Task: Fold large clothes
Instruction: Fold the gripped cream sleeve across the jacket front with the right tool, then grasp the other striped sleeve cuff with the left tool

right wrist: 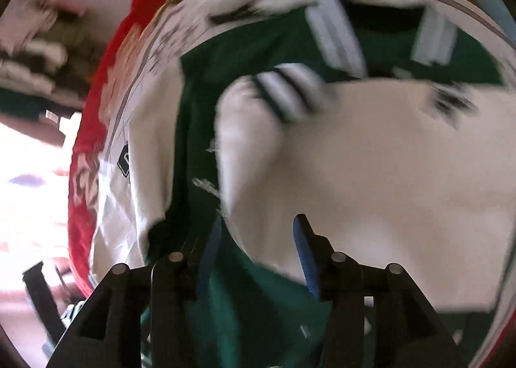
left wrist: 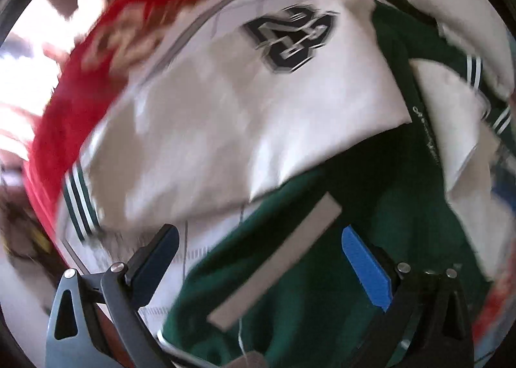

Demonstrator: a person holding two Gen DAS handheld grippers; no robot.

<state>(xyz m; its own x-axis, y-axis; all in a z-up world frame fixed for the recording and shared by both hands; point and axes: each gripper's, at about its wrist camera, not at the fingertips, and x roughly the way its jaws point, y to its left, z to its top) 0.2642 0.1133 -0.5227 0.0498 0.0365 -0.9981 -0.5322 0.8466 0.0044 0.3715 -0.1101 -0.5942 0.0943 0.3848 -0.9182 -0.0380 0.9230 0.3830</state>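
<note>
Left tongs (left wrist: 259, 258): your jaws spread wide over green body of jacket (left wrist: 306, 271), gripping nothing. White sleeve (left wrist: 225, 142) already folded across green body. Jacket lies on white sheet (left wrist: 200, 16) with red border (left wrist: 64, 129). Right tongs (right wrist: 256, 258): partly parted, green-white cloth between; grip unclear. Fold roughly midway; bottom-up folds remain.

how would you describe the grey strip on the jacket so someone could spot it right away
Start at the green and white jacket spread over the red patterned cover. On its dark green panel, between the left gripper fingers, lies a grey strip running diagonally. It is the only plain, flat grey bar; the white stripes nearby are thin and paired.
</note>
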